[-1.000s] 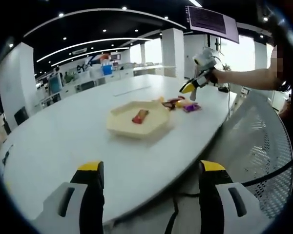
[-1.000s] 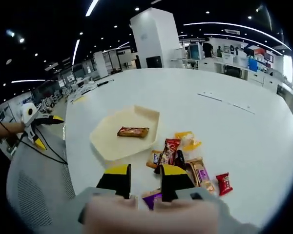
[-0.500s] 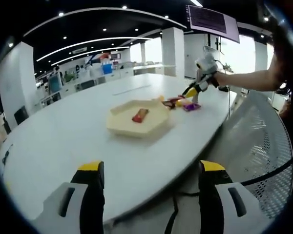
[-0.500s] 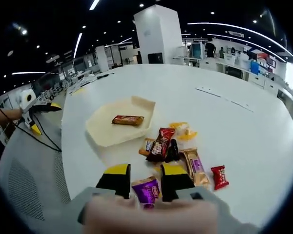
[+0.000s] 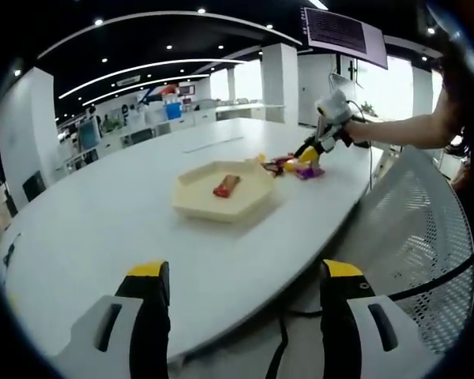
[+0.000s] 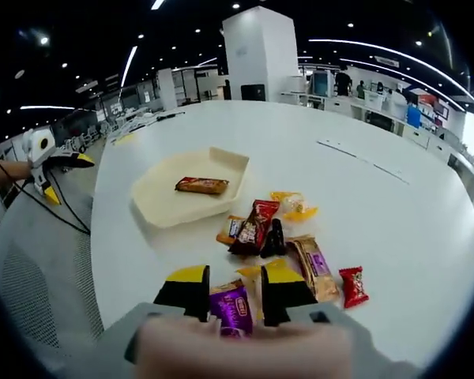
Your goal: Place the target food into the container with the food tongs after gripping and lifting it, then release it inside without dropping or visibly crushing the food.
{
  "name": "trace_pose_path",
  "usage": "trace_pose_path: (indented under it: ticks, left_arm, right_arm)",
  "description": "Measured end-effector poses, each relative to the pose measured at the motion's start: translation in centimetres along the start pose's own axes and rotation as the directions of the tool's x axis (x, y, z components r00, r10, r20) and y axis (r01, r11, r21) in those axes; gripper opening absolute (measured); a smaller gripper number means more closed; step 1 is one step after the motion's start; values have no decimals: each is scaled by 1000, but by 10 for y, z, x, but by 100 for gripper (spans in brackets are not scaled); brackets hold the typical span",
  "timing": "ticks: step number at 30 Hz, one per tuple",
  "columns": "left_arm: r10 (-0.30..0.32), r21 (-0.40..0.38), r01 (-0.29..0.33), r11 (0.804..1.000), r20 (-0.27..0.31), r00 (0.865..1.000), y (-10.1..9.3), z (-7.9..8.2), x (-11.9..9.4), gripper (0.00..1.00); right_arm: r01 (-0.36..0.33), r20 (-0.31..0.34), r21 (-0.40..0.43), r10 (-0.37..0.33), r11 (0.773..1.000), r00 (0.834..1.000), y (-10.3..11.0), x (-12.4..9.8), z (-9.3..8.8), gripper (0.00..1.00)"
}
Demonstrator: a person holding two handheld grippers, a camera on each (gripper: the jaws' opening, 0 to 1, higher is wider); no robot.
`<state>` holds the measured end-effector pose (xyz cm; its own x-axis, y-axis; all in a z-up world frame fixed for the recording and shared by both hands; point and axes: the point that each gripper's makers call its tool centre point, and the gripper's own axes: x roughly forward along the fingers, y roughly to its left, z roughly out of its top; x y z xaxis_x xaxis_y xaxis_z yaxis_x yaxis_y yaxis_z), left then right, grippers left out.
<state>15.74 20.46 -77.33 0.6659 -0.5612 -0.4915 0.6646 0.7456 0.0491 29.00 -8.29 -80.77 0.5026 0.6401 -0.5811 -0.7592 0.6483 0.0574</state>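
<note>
While my left gripper (image 5: 239, 316) sits spread wide at the bottom of the left gripper view, the tray (image 5: 191, 205) holds one snack bar (image 5: 227, 185) mid-frame. Right gripper view: my right gripper (image 6: 231, 290) straddles the purple packet (image 6: 231, 307) at lower center, jaws not visibly squeezing it.

Purple snack packet (image 6: 231, 304) flat on table beside snack pile; cream hexagonal tray (image 6: 159, 209) holds one bar (image 6: 201, 185).

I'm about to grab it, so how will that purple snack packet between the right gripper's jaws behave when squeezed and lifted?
The purple packet looks like thin glossy wrapper, so probably light, crinkly and somewhat slippery. It lies flat on the table, so it shouldn't roll. Its contents may crush; the right gripper should squeeze gently.
</note>
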Motion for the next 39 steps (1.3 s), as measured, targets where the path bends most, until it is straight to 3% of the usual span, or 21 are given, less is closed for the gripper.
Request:
trace_pose_path:
  ticks: [8, 24, 32, 39]
  left_arm:
    - [-1, 0, 1, 1000, 0, 1000, 0, 0, 0, 74]
    - [-1, 0, 1, 1000, 0, 1000, 0, 0, 1, 74]
    - [-3, 0, 3, 1000, -1, 1000, 0, 0, 0, 74]
    - [-2, 0, 2, 1000, 0, 1000, 0, 0, 0, 74]
  right_arm:
    - [-8, 14, 13, 7, 1000, 1000, 0, 1, -1, 26]
    - [-22, -17, -90, 21, 996, 1000, 10, 8, -6, 27]
    - [-24, -21, -104, 22, 994, 1000, 9, 9, -6, 26]
    - [9, 24, -6, -8, 1000, 1000, 1, 6, -2, 21]
